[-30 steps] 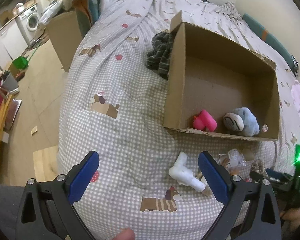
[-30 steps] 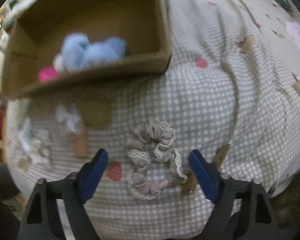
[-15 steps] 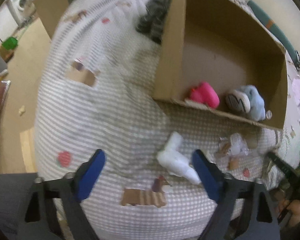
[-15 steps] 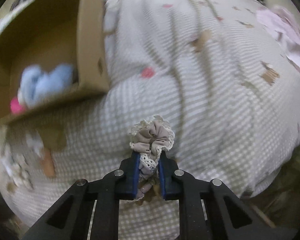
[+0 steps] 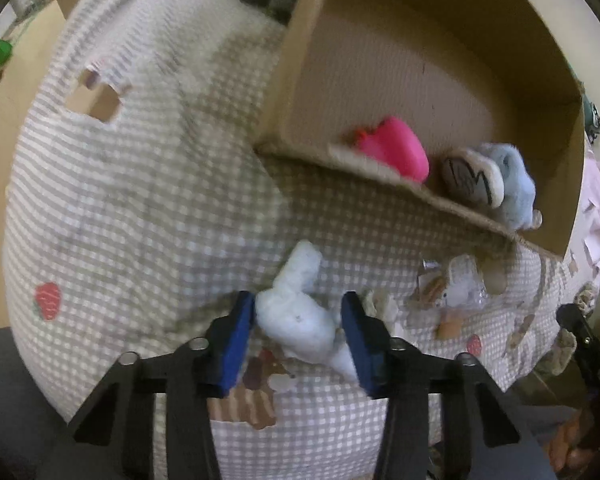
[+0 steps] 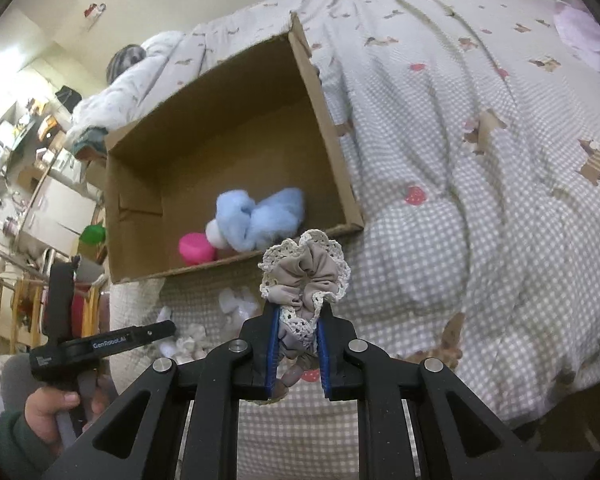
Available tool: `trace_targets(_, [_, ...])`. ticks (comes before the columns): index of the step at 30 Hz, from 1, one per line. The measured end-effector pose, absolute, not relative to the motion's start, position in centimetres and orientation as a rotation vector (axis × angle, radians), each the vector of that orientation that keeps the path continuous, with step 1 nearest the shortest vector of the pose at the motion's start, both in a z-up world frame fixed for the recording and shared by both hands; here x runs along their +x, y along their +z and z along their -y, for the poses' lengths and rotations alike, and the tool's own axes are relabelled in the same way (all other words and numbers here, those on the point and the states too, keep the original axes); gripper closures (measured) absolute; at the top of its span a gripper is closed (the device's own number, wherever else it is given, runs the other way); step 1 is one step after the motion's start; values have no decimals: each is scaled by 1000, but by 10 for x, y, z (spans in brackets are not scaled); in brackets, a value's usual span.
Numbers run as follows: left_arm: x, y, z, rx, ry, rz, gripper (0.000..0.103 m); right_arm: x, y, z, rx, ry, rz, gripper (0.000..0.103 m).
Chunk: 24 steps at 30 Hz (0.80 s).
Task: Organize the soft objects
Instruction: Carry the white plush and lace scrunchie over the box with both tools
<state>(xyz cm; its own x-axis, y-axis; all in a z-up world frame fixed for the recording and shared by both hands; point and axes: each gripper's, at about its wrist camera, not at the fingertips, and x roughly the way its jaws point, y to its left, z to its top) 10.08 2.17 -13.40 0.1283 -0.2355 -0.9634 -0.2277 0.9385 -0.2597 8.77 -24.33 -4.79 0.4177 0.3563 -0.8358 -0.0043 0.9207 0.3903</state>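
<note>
- The frilly scrunchie (image 6: 304, 276) is pinched tight in the right gripper (image 6: 298, 344). It is held up in the air, just in front of the cardboard box (image 6: 328, 128).
- The white soft toy (image 5: 296, 312) lies on the checked blanket (image 5: 120, 200), just in front of the box.
- The left gripper (image 5: 298, 334) is around the white toy. Its blue fingers (image 5: 238, 332) are half closed, one on each side, touching or almost touching it.
- Inside the box sit a pink toy (image 5: 396, 152) and a fluffy blue toy (image 5: 512, 184), side by side near the front wall.
- Small white bits (image 6: 236, 304) lie on the blanket in front of the box.
</note>
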Motion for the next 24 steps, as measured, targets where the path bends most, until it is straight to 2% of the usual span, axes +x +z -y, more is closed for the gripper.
trace_targets(1, [101,-135,-21,-382,-1,-1455,77,89,-49,243,349,230,-1134,85])
trace_targets(4, [98,-128,-19,-334,14,-1429,79,94,-54,241,341,226,-1150,85])
trace_targets(16, [68,-84,-46,-239,100,-1302,79,112,-65,212,318,270,-1169,85])
trace_targets(24, [49,-38,-43,-223,85,-1179,79,99,-47,191,264,342,-1123,85])
